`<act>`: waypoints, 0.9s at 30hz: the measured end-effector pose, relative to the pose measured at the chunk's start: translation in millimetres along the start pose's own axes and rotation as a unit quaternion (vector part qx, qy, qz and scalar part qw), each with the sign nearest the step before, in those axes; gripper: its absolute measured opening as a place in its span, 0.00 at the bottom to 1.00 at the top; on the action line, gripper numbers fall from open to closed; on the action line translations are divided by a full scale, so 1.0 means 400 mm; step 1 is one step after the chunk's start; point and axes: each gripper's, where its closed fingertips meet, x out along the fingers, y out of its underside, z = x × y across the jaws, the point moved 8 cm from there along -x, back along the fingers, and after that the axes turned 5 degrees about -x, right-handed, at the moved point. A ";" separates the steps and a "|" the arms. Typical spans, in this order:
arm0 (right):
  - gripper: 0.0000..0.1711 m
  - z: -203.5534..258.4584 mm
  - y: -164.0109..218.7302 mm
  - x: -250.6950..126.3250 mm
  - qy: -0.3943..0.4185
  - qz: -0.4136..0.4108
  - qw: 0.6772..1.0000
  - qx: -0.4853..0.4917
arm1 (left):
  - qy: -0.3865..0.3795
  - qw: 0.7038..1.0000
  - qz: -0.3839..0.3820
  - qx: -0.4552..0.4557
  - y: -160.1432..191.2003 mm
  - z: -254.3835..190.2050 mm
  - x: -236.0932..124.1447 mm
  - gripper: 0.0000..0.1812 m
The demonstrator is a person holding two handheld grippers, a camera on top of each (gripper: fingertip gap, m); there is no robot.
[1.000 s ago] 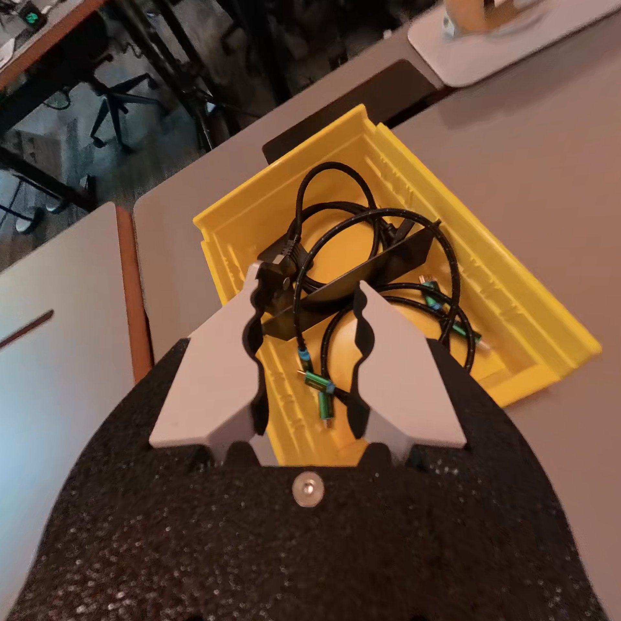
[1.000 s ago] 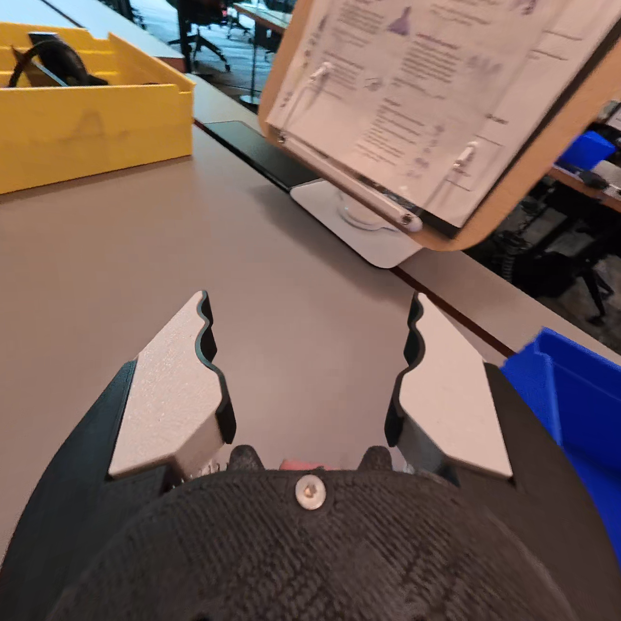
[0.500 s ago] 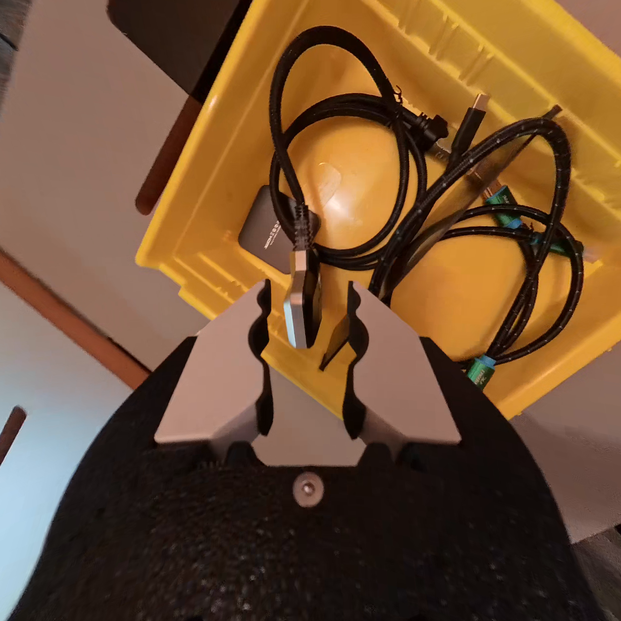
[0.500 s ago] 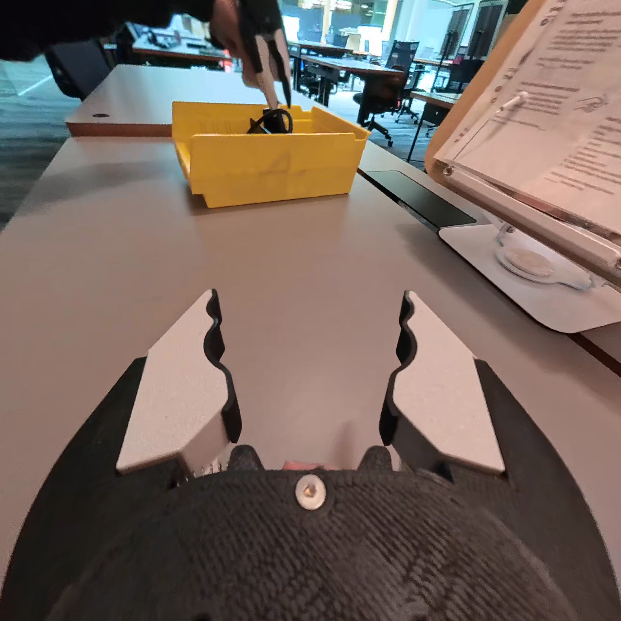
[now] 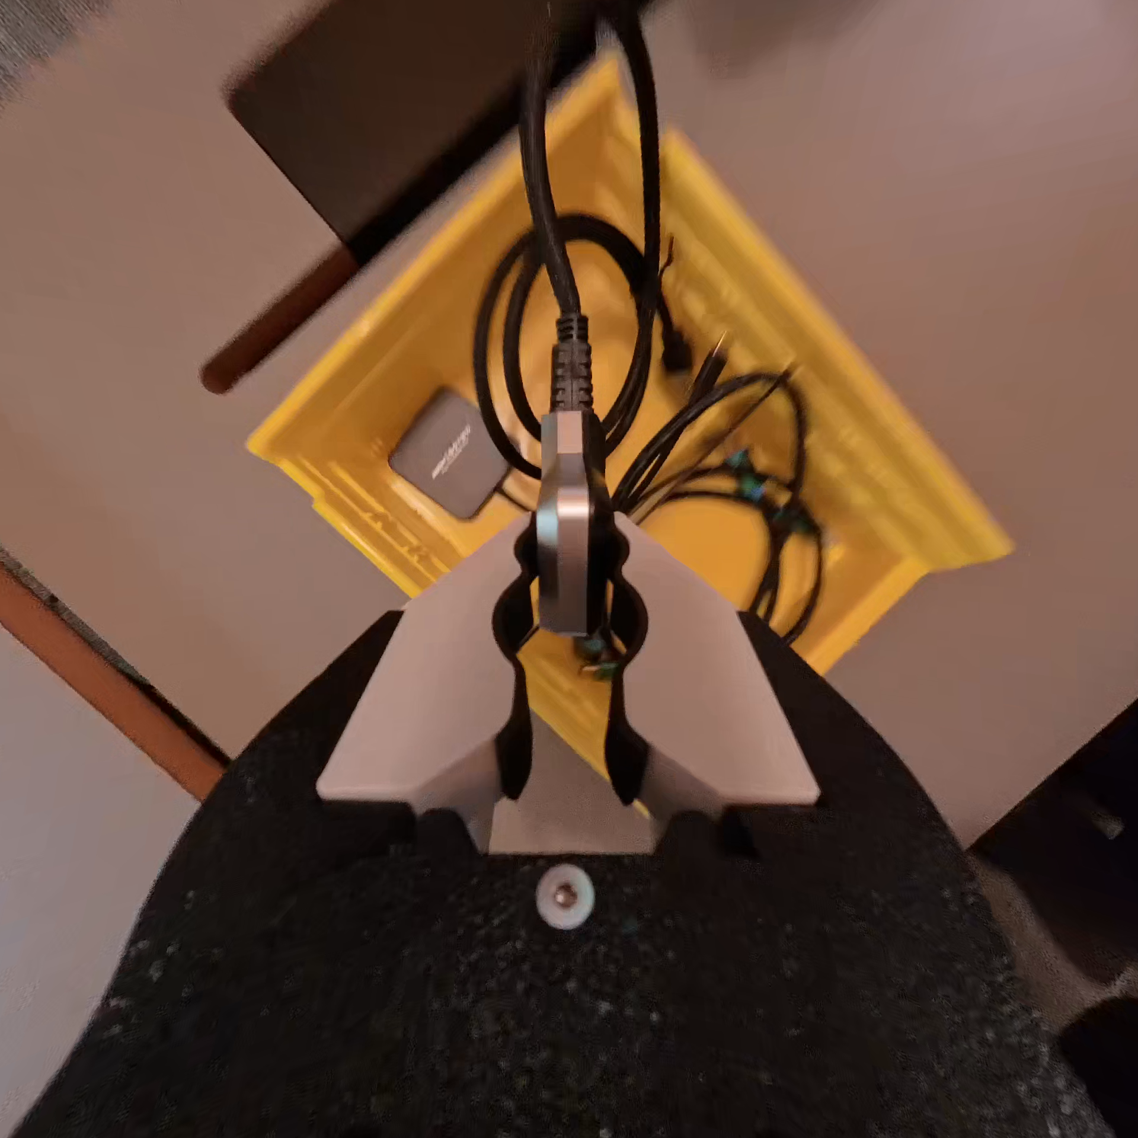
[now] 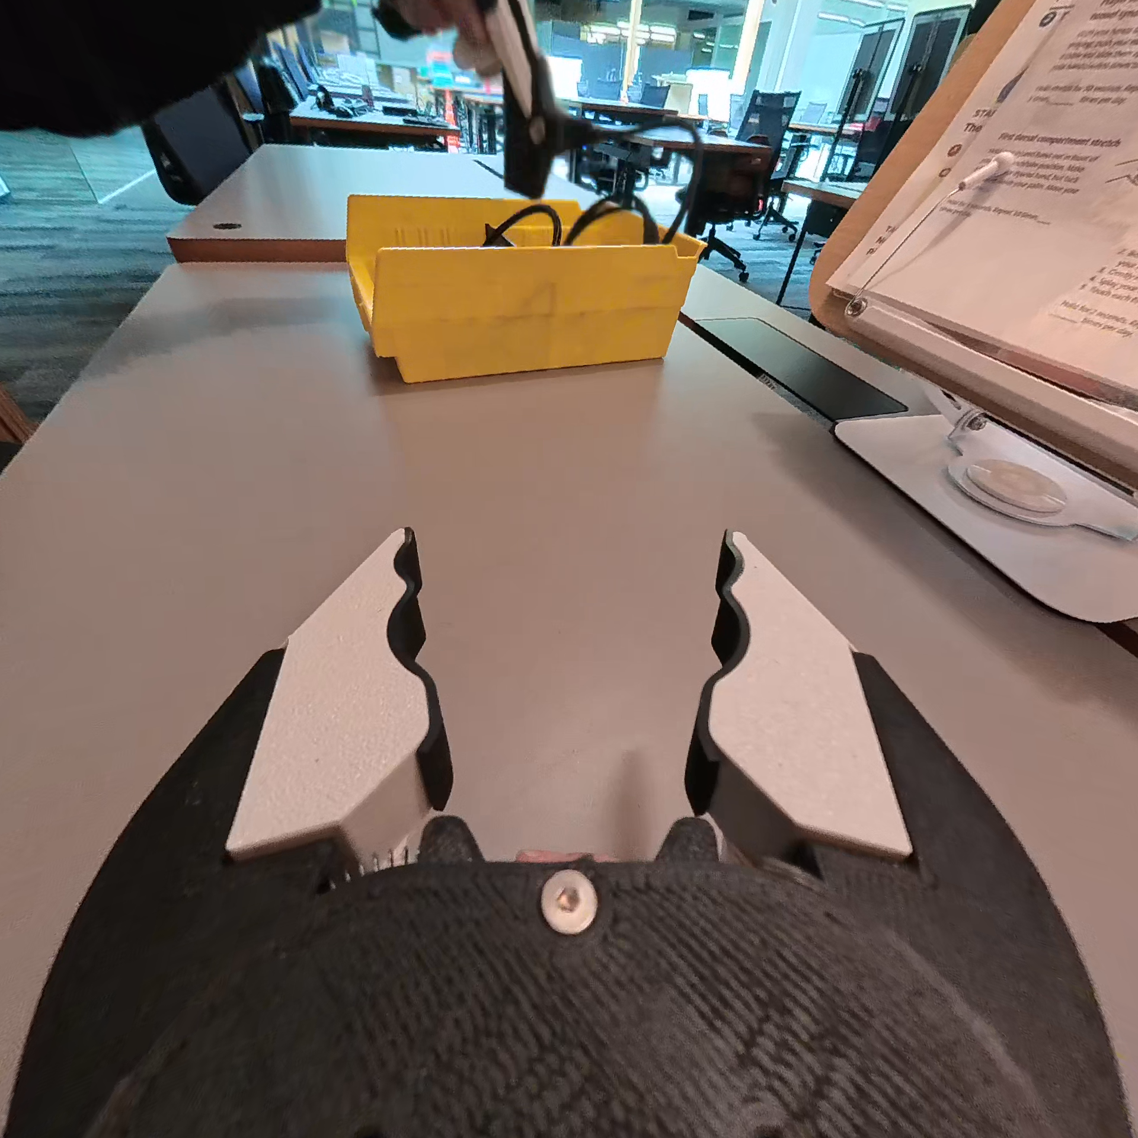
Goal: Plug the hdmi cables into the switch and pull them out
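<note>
left gripper [image 5: 566, 554], centre of the left wrist view, is clenched on the switch [image 5: 563, 542], a slim grey body held edge-on above the yellow bin [image 5: 924, 492], with its black attached cable [image 5: 542, 185] running to the top of the frame. the right wrist view shows the same lift at upper centre, the switch clear of the bin's rim. right gripper [image 6: 566, 616], lower centre, is released and holds nothing above the bare desk [image 6: 554, 462].

progress, judged: early; the switch is only being fetched, no hdmi cable looks plugged in, and all plugging and pulling out remains.

contents of the bin: black hdmi cables [image 5: 788, 492] with green connectors at right, a coiled black cable [image 5: 511, 345] at centre, and a small dark square box [image 5: 449, 462] at left. a document stand [image 6: 1016, 246] fills the right edge of the right wrist view.
</note>
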 end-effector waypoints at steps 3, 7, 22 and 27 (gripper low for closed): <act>0.56 -0.002 -0.006 0.001 0.000 -0.014 1.000 0.011 | 0.037 0.984 -0.167 -0.056 -0.044 -0.058 -0.150 0.09; 0.55 0.003 -0.037 0.000 -0.004 -0.046 0.999 0.017 | 0.041 0.959 -0.277 -0.032 -0.085 -0.186 -0.299 0.09; 0.55 0.022 -0.393 -0.055 0.209 -0.039 0.942 -0.261 | 0.202 0.951 -0.219 0.081 -0.250 -0.669 0.001 0.09; 0.48 0.008 -0.354 0.042 0.230 0.066 0.864 -0.443 | 0.259 0.949 -0.141 0.108 -0.300 -0.790 0.125 0.09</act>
